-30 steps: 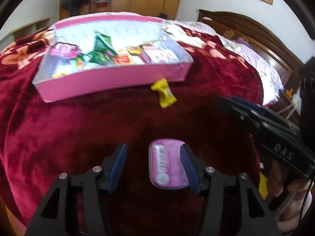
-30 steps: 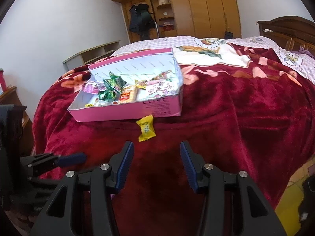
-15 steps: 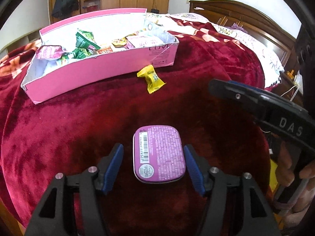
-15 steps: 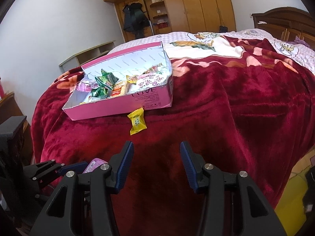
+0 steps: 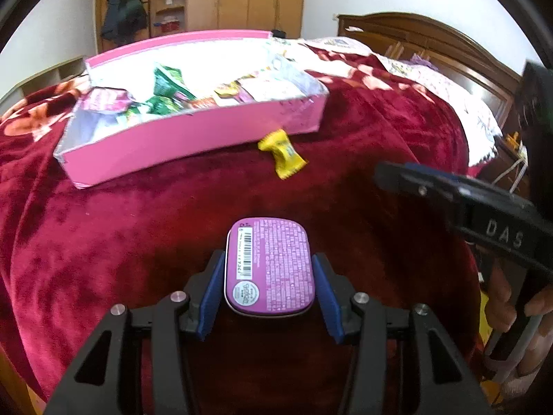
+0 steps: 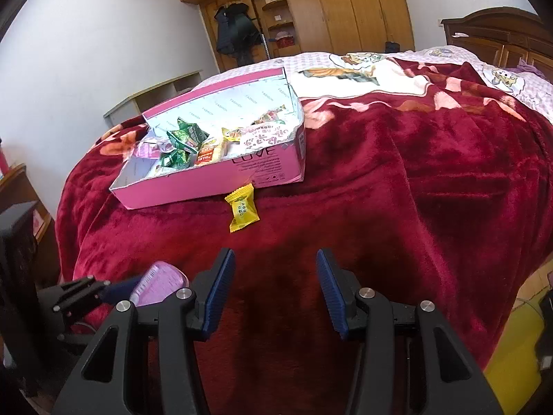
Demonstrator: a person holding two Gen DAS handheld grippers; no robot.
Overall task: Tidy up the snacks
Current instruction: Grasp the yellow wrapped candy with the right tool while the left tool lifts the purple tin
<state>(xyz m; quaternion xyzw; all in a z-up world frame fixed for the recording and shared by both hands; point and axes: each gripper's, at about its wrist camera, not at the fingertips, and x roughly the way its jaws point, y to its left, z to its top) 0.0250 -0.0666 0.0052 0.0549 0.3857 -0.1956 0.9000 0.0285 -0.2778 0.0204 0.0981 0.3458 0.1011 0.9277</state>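
Observation:
My left gripper (image 5: 269,285) is shut on a purple snack tin (image 5: 269,264), label side up, held above the red blanket; the tin also shows in the right wrist view (image 6: 157,283). A pink box (image 5: 193,138) holding several wrapped snacks sits farther back on the bed, also seen in the right wrist view (image 6: 221,176). A yellow wrapped candy (image 5: 281,154) lies on the blanket just in front of the box, in the right wrist view (image 6: 242,212) too. My right gripper (image 6: 274,288) is open and empty, low over the blanket, to the right of the left one.
The red plush blanket (image 6: 414,190) covers the bed. A wooden headboard (image 5: 432,39) stands at the right, a wardrobe (image 6: 328,10) at the back wall. The bed's near edge drops off to the floor (image 6: 511,352) at lower right.
My left gripper has closed on the purple tin and lifted it off the blanket. The right gripper stayed open and shifted slightly.

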